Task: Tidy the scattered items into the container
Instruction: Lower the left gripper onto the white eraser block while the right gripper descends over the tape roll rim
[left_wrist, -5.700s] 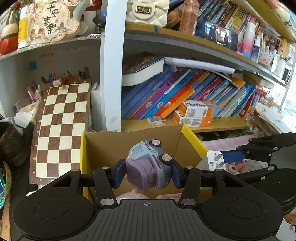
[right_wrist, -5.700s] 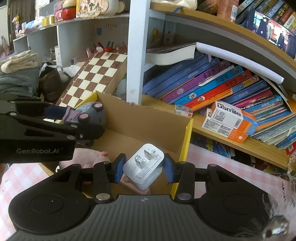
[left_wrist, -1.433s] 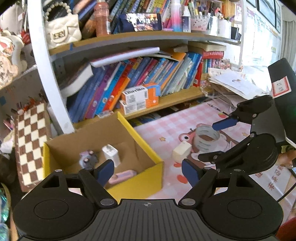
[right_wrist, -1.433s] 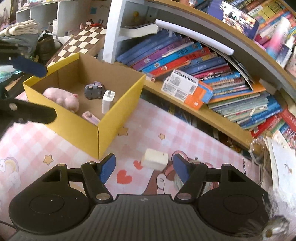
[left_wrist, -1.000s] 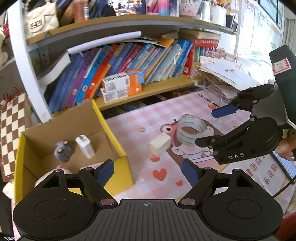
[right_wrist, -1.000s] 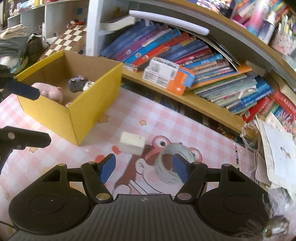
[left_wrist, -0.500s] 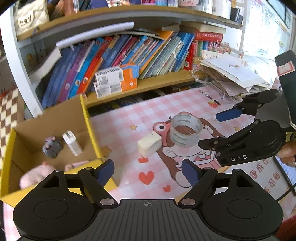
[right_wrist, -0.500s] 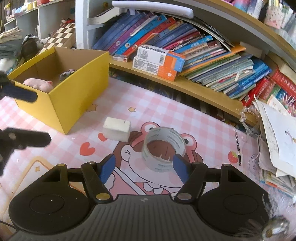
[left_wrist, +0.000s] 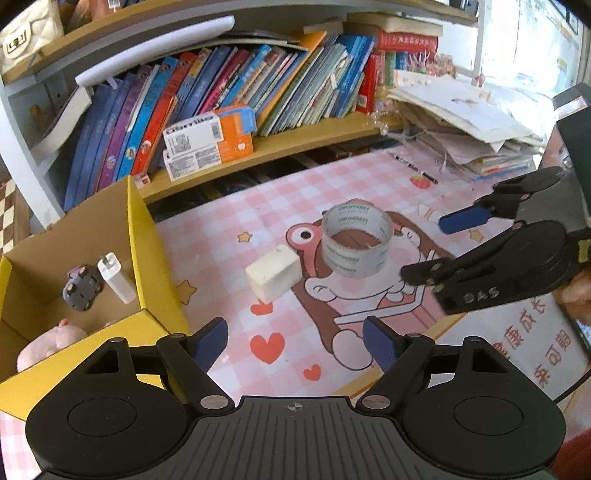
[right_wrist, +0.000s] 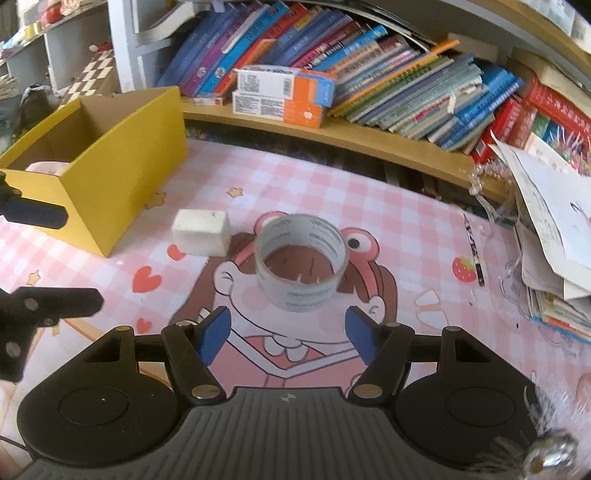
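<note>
A pink-and-white checked play mat (right_wrist: 332, 192) covered the surface, printed w/ hearts, stars and a big cartoon face. Behind it ran a low wooden bookshelf (right_wrist: 369, 142) packed w/ leaning children's books; loose papers (left_wrist: 461, 122) were heaped at the far right, and a chessboard (right_wrist: 92, 75) stood off to the left.

A roll of clear tape (right_wrist: 301, 262) stood on the cartoon face, w/ small printed lettering too fine to read. Just beside it, apart, lay a white foam block (right_wrist: 201, 232). The yellow cardboard box (left_wrist: 147, 251) sat on the mat's left side, holding a white plug adapter (left_wrist: 116, 282), a small toy car (left_wrist: 82, 290) and a pink plush toy (left_wrist: 48, 345).

Two white-and-orange cartons (left_wrist: 208, 142) were stacked on the shelf; the upper one read approx. "usmile".

Left gripper (left_wrist: 293, 345) hung above the mat, jaws apart, nothing between them. Right gripper (right_wrist: 288, 332) likewise open and empty, tape roll just ahead of its fingertips. In the left view its side read "DAS". Red Chinese characters ran along the mat's right edge.
</note>
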